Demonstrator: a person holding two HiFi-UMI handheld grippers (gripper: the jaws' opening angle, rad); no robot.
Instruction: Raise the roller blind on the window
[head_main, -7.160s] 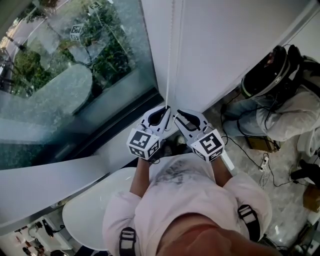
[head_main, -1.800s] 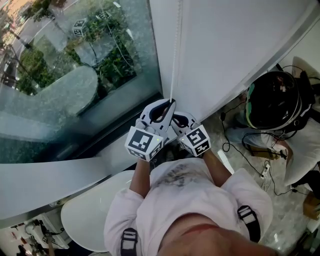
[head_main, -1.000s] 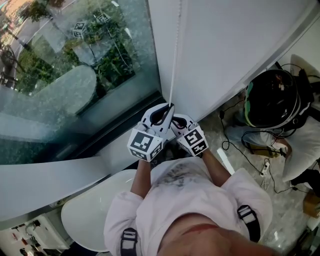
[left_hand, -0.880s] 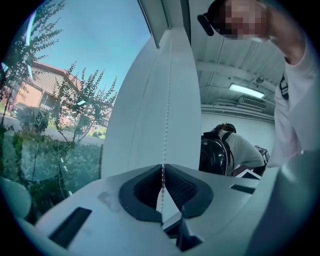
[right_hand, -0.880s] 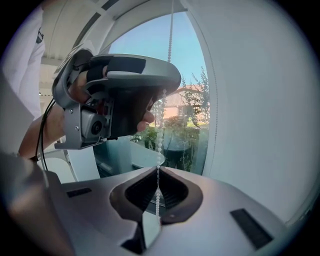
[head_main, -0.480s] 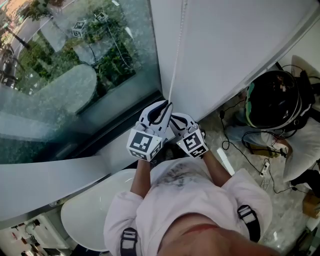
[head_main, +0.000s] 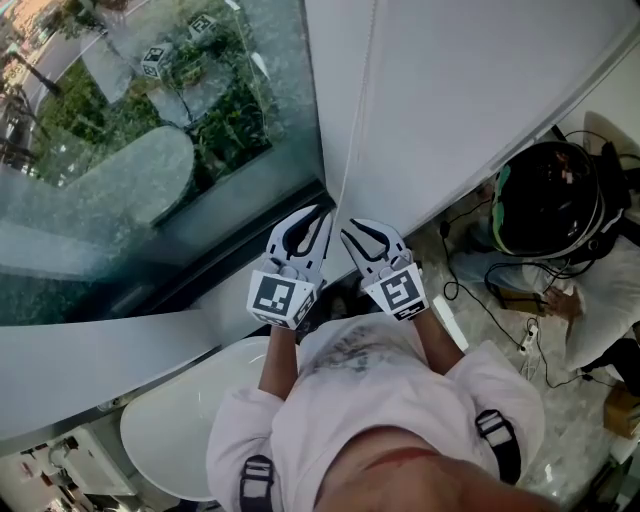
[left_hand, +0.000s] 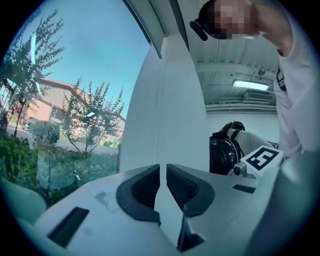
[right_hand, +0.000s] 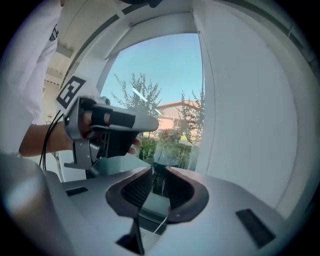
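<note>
Sunlit glass (head_main: 150, 150) fills the left side, with a white panel (head_main: 480, 80) just right of it. Left gripper (left_hand: 163, 168) has its jaws parted by a thin slit. The chain (head_main: 355, 110) runs down the panel to that slit, but contact cannot be told. Right gripper (right_hand: 158, 172) is spread wider, with only window between its jaws and the chain off to its right. The two grippers sit side by side, just apart. Whether the panel is the blind cannot be told.

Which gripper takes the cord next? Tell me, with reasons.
Left, probably. Both are open and empty, but the cord hangs in line with the left gripper's jaw gap, while it runs off to one side of the right gripper.
</note>
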